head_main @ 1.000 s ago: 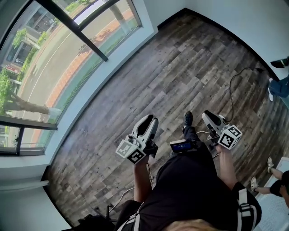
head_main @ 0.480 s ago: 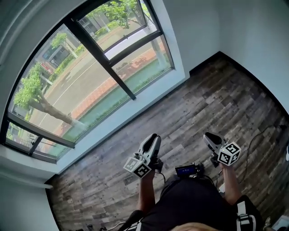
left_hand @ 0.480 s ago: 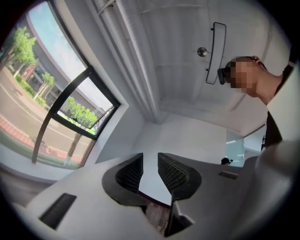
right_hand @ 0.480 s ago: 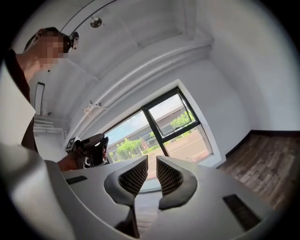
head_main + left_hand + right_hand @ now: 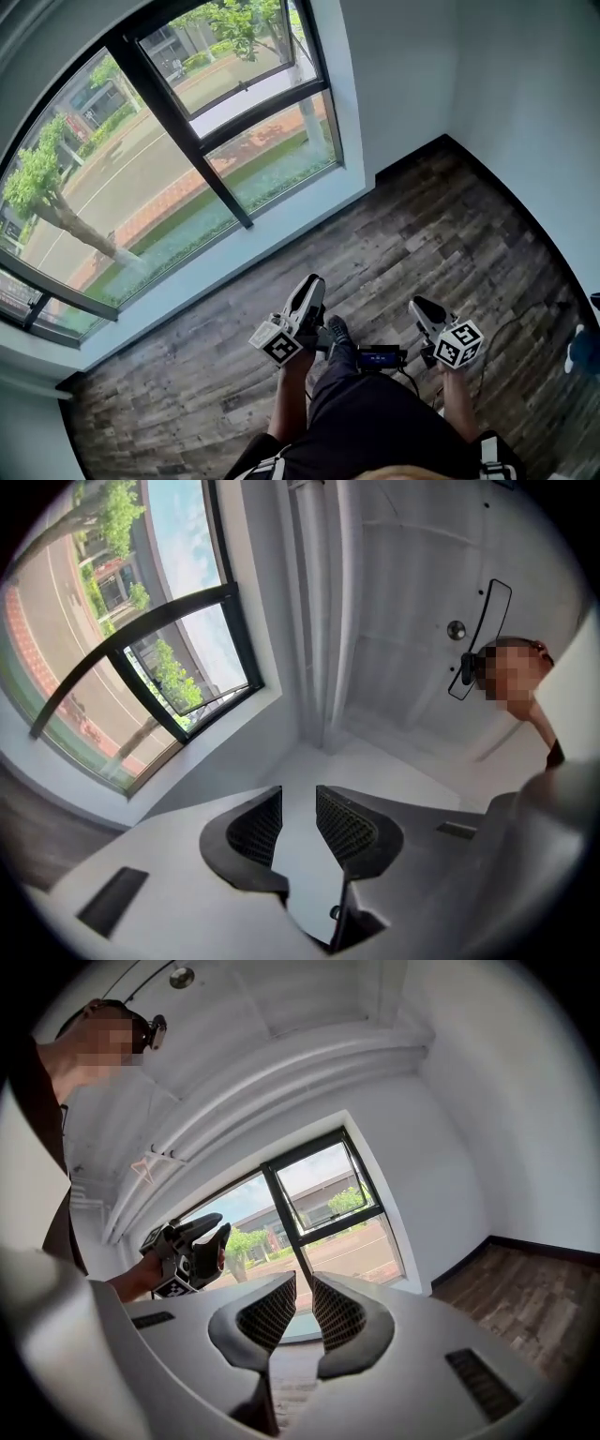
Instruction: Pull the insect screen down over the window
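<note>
A tall window [image 5: 187,141] with black frames fills the upper left of the head view, with a smaller sash [image 5: 234,47] at its top. I cannot make out an insect screen in any view. My left gripper [image 5: 310,285] is held low over the wood floor, well short of the window, its jaws nearly together on nothing. My right gripper [image 5: 418,307] hangs beside it, also empty with only a thin slit. In the left gripper view the jaws [image 5: 298,794] point up at the wall beside the window [image 5: 178,667]. The right gripper view [image 5: 304,1283] faces the window [image 5: 323,1199] and shows the left gripper [image 5: 222,1225].
Wood floor [image 5: 450,216] runs to white walls that meet in a corner at the right. A black device [image 5: 379,356] sits at the person's waist. A bystander's shoe [image 5: 583,349] shows at the right edge. White tracks [image 5: 323,592] run along the ceiling.
The head view has swung up and toward the window, which now fills much more of the picture. Both grippers stay low in front of the body. The floor cable has left the view.
</note>
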